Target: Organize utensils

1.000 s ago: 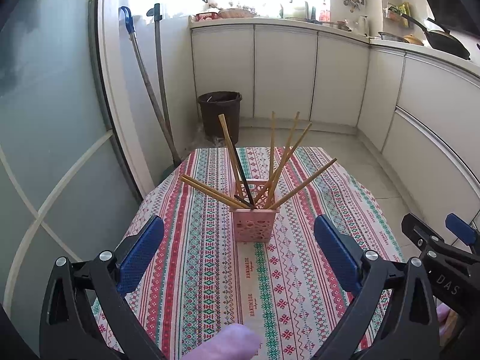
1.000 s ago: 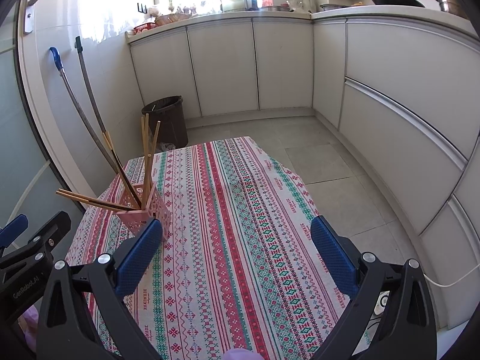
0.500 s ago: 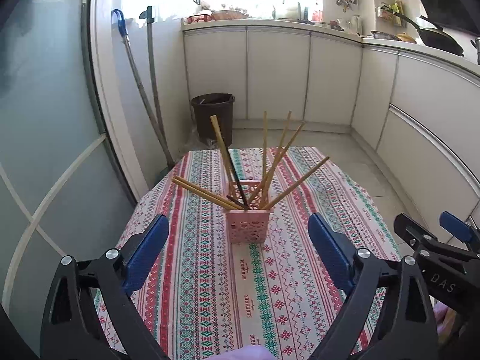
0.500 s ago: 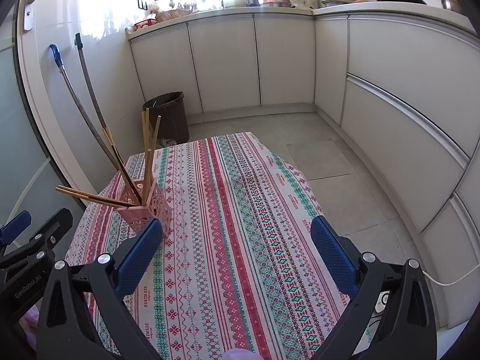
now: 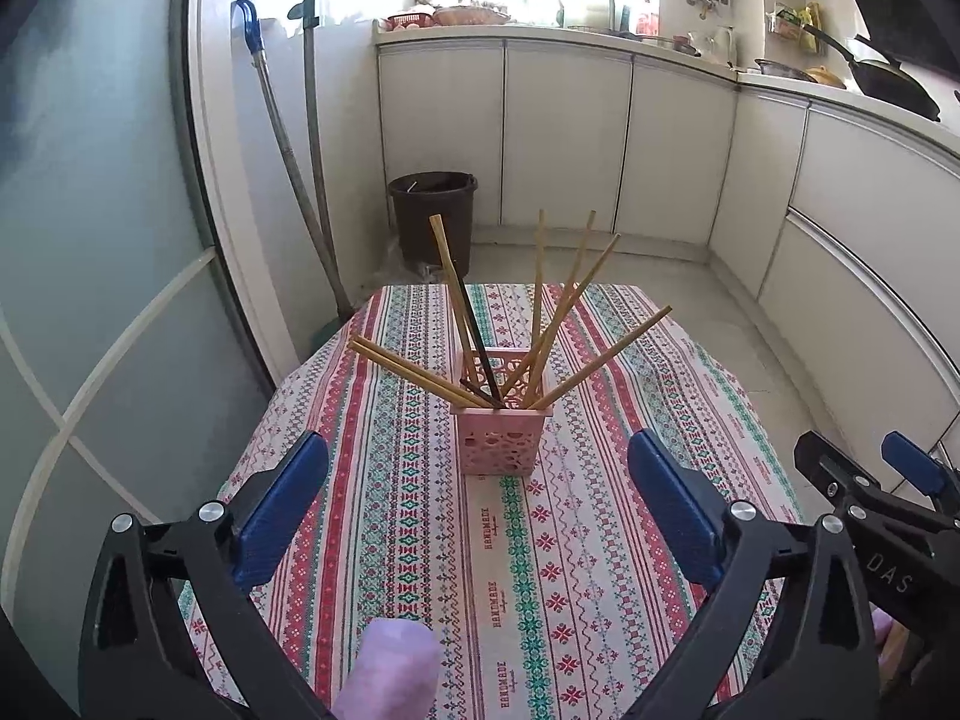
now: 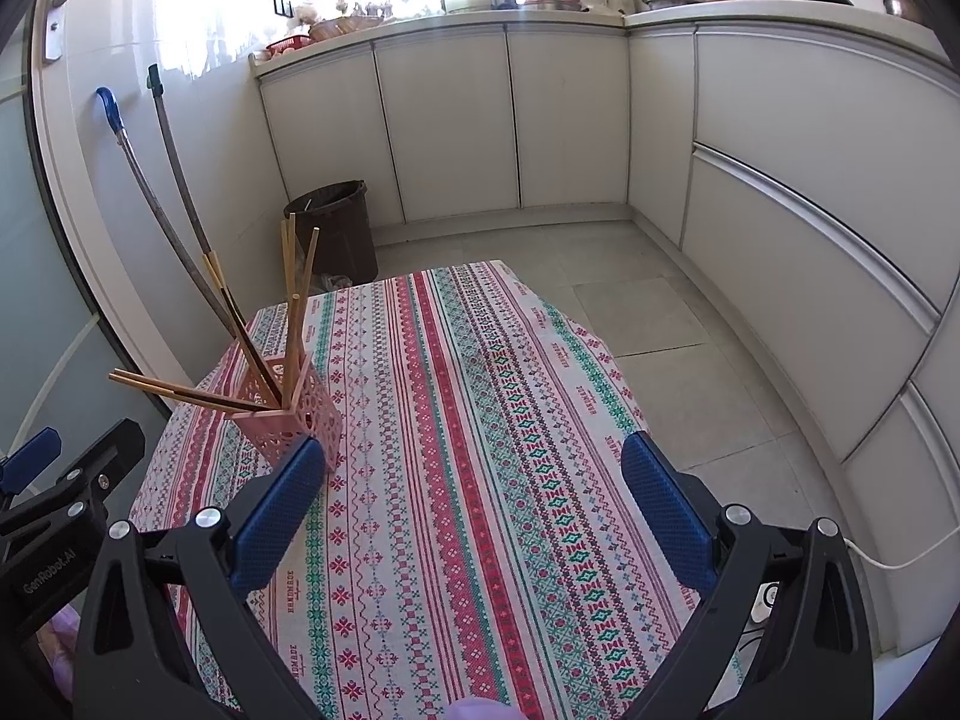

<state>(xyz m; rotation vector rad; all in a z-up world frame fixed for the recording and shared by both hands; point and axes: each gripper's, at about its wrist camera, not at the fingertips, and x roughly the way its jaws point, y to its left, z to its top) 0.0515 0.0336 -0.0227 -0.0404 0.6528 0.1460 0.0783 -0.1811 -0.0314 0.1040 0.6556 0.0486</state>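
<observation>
A pink perforated holder point(image 5: 501, 441) stands upright on the counter point(image 5: 384, 540), which is covered by a striped, patterned cloth. It sits toward the middle of the cloth in the left wrist view and near the left edge in the right wrist view point(image 6: 294, 414). Chopsticks point(image 5: 540, 324) fan out of it: most are light wood, two lean low to the left, one leans right, and a dark one point(image 5: 480, 348) stands among them.

The left gripper point(image 5: 477, 483) hovers on the near side of the holder, its blue-padded fingers point(image 5: 282, 501) spread wide and holding nothing. The right gripper point(image 6: 471, 486) hangs over bare cloth to the right of the holder, fingers point(image 6: 666, 507) likewise spread and empty.

On the floor beyond the counter stands a dark bin point(image 5: 433, 213), and two long handles point(image 5: 312, 162) lean against the wall to its left.
</observation>
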